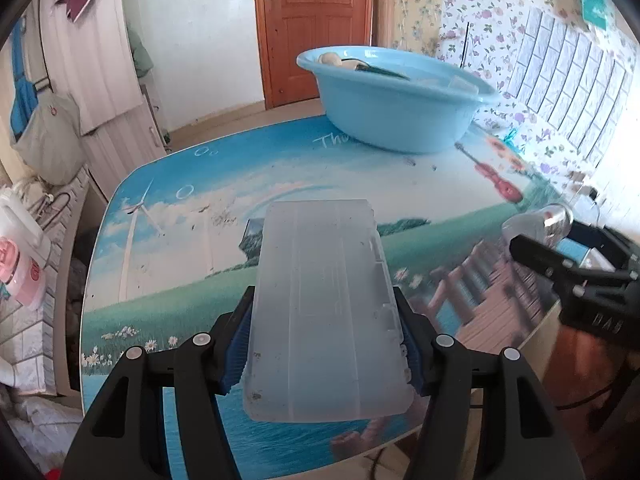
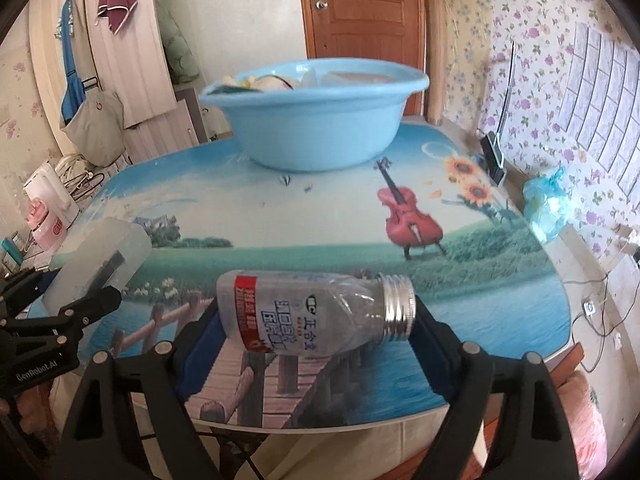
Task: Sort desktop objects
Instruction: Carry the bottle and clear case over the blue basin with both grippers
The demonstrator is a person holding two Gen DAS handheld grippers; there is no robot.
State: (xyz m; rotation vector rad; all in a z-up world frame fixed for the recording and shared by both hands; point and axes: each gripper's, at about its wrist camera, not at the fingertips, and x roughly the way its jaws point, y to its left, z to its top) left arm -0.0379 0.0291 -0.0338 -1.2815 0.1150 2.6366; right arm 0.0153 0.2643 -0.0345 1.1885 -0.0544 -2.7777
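My left gripper [image 1: 326, 344] is shut on a frosted translucent plastic box [image 1: 324, 304] and holds it above the near part of the table; the box also shows at the left of the right wrist view [image 2: 96, 256]. My right gripper [image 2: 316, 320] is shut on a clear empty bottle [image 2: 312, 314] with a silver screw cap and red-and-white label, held sideways above the table's front edge. It shows at the right of the left wrist view [image 1: 536, 224]. A light blue basin [image 1: 394, 98] with several items inside stands at the far side of the table [image 2: 320, 128].
The table [image 1: 200, 208] has a printed landscape top with a red cello picture. A blue plastic bag [image 2: 546, 204] and a dark device [image 2: 494, 158] lie by the floral wall on the right. A white and pink appliance [image 2: 48, 204] and cables stand left of the table.
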